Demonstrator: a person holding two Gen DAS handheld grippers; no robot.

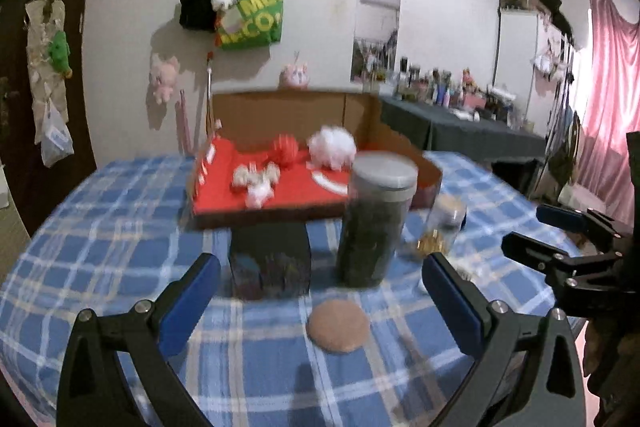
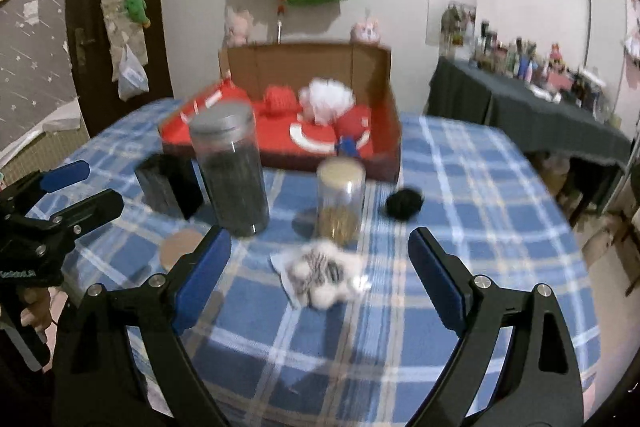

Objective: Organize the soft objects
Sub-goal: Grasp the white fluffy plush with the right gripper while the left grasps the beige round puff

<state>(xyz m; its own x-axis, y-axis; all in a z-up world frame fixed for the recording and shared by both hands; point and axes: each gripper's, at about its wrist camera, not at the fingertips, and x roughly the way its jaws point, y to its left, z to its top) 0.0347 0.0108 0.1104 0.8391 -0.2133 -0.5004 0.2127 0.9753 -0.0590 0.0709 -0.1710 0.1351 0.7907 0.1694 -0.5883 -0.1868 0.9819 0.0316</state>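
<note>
Left gripper (image 1: 320, 291) fills the bottom of the left wrist view, jaws spread wide, nothing between them but a round tan pad (image 1: 338, 325) lying on the blue plaid tabletop (image 1: 120, 227) at lower centre. Right gripper (image 2: 320, 259) likewise at the bottom of its own view, jaws released and wide; a black-and-white fluffy toy (image 2: 324, 273) lies on the cloth between them, pads not touching it. That toy shows in the right view only. Also right-view only: a black pom-pom (image 2: 402, 203) at centre right, and a red-and-white plush (image 2: 352, 131) in the cardboard box (image 2: 394, 147). Left view alone shows small beige-white toys (image 1: 256, 181) on the box's red lining, centre frame. Both views: white pom-pom (image 2: 326, 99), red ball (image 2: 280, 99), tall grey-lidded jar (image 2: 232, 171), small clear jar (image 2: 340, 203), black block (image 2: 168, 185). Everything is motion-blurred.
</note>
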